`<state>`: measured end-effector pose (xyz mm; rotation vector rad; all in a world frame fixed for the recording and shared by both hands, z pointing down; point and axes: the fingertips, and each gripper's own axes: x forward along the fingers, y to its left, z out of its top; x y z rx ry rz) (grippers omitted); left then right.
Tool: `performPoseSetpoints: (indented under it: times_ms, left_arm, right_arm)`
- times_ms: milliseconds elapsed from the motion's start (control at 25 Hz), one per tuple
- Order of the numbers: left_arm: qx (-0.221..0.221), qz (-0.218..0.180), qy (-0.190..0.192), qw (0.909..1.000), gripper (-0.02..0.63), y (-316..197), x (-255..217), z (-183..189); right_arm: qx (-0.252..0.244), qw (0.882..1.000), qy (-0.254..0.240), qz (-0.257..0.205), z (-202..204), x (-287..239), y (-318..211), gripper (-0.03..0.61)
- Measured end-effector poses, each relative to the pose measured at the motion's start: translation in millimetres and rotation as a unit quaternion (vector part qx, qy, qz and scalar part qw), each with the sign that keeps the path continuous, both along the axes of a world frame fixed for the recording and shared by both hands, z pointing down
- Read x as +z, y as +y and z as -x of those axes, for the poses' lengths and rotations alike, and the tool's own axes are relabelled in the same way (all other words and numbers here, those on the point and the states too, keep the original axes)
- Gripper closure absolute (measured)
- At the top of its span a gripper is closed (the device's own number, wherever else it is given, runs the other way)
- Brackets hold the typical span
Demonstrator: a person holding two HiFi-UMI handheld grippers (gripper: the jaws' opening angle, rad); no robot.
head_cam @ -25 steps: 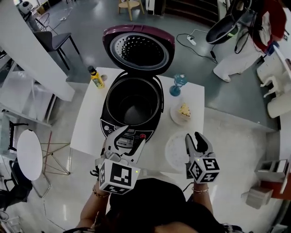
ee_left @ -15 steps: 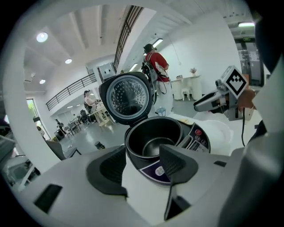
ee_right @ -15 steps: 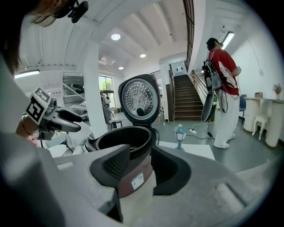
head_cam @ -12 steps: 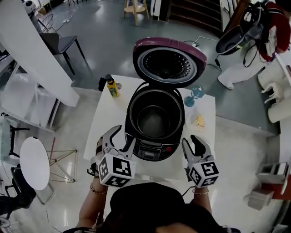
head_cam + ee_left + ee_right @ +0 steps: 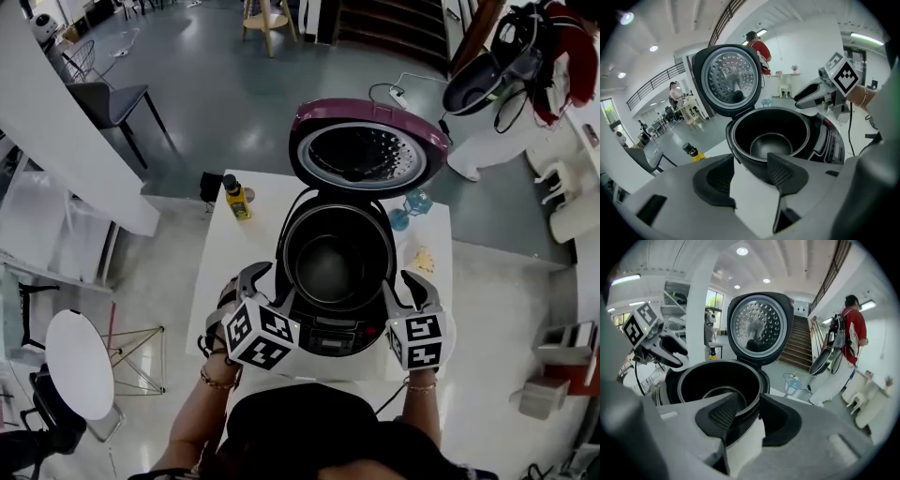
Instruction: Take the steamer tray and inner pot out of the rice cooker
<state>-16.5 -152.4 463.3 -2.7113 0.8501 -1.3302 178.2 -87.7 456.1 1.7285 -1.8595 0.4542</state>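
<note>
Head view: dark round metal inner pot seated in the open black rice cooker on the white table; no steamer tray visible; left gripper and right gripper flanking the cooker. Left gripper view: jaws parted, empty, aimed at the rim. Right gripper view: likewise released, nothing between. Probably rigid, slick, fairly hefty; best pinched at opposite rim edges.

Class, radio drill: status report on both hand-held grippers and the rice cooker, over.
Left hand-held gripper and right hand-held gripper open, empty, flanking cooker. Inner pot seated inside. Lid up, nothing over pot.
</note>
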Motion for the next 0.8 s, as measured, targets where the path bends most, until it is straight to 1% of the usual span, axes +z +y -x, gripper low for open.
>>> performPoseSetpoints:
  times_ms: [200,280,360,520,720,800]
  left_arm:
    - [0.023,0.009,-0.028,0.9993,0.393,-22.6,13.0,-12.5]
    - [0.028,0.02,-0.031,0.9989,0.393,-30.6,17.7,-18.5]
    - [0.027,0.036,-0.029,0.9986,0.407,-38.2,22.0,-23.3]
    - [0.022,0.053,-0.033,0.9978,0.414,-53.8,28.8,-30.9]
    - [0.023,0.078,-0.034,0.9961,0.414,-70.5,37.6,-39.6]
    - [0.027,0.084,-0.041,0.9952,0.414,-75.3,40.8,-43.1]
  right_arm:
    - [0.005,0.998,0.054,0.042,-3.3,7.4,-22.4,0.439]
    - [0.003,0.994,0.085,0.064,-8.6,11.6,-30.2,0.439]
    - [-0.004,0.99,0.11,0.085,-12.4,17.3,-37.8,0.439]
    - [-0.015,0.989,0.102,0.106,-16.2,28.6,-54.5,0.439]
    - [-0.021,0.986,0.102,0.131,-22.0,41.2,-64.6,0.439]
    - [-0.022,0.984,0.104,0.14,-24.5,45.1,-67.8,0.439]
